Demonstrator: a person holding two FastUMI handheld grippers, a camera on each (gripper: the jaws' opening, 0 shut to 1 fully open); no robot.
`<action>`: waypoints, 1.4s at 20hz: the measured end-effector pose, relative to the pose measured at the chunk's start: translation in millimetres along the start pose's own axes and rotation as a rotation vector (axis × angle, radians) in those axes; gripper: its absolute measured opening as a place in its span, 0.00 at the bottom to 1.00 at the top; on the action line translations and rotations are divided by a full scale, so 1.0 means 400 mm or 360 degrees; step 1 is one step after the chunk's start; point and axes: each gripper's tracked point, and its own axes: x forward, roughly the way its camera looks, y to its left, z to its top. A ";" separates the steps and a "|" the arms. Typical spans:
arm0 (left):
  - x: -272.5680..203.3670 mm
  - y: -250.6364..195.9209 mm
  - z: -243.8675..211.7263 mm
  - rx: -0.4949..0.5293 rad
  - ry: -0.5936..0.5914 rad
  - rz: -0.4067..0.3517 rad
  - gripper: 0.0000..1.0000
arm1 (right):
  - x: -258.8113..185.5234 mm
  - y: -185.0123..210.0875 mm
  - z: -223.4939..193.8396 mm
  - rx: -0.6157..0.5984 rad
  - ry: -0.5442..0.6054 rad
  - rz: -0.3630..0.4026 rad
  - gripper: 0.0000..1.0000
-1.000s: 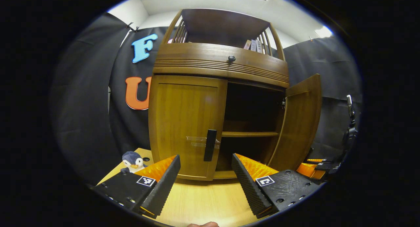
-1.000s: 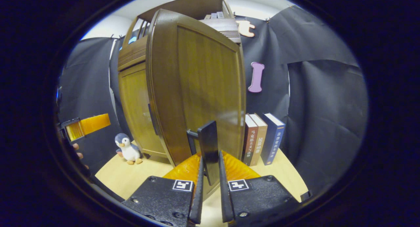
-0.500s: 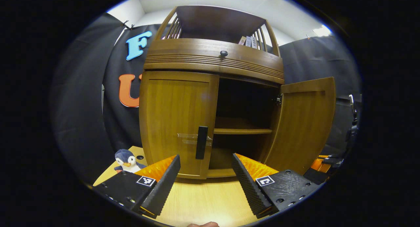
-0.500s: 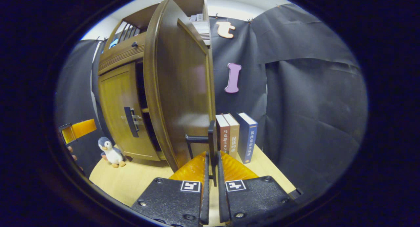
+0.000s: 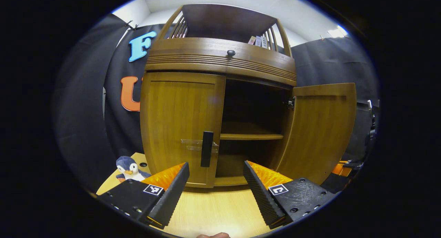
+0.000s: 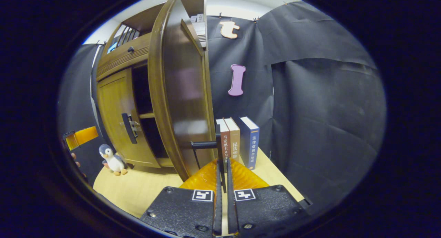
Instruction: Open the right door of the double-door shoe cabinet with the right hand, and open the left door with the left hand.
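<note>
**Cabinet: right door open, left door next**

Right gripper [image 6: 223,183] clenches the right door's handle [image 6: 218,145]; that door [image 6: 182,93] stands wide. Left gripper [image 5: 215,183], jaws spread, faces the shut left door [image 5: 179,127]. Next, I judge, it must close on that handle [image 5: 207,148].

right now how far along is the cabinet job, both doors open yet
About halfway. Done: the right door stands swung wide, the shelf inside showing. In hand: the right gripper is clamped on the right door's handle. Left: the left door is shut; the left gripper, jaws open, is short of its handle.
</note>
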 end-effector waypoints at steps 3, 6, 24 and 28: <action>0.020 0.017 -0.002 0.0002 0.0007 0.0016 0.95 | -0.004 -0.015 0.000 -0.0007 0.0025 0.0019 0.10; 0.047 0.031 -0.008 -0.0003 0.0026 0.0023 0.95 | -0.016 -0.047 0.007 0.0005 0.0028 0.0012 0.10; 0.342 0.085 -0.084 -0.0010 0.0135 0.0066 0.94 | -0.141 -0.190 0.081 -0.0003 -0.0189 -0.0315 0.10; 0.406 0.093 -0.106 -0.0027 0.0154 0.0070 0.92 | -0.161 -0.214 0.078 0.0036 -0.0207 -0.0387 0.14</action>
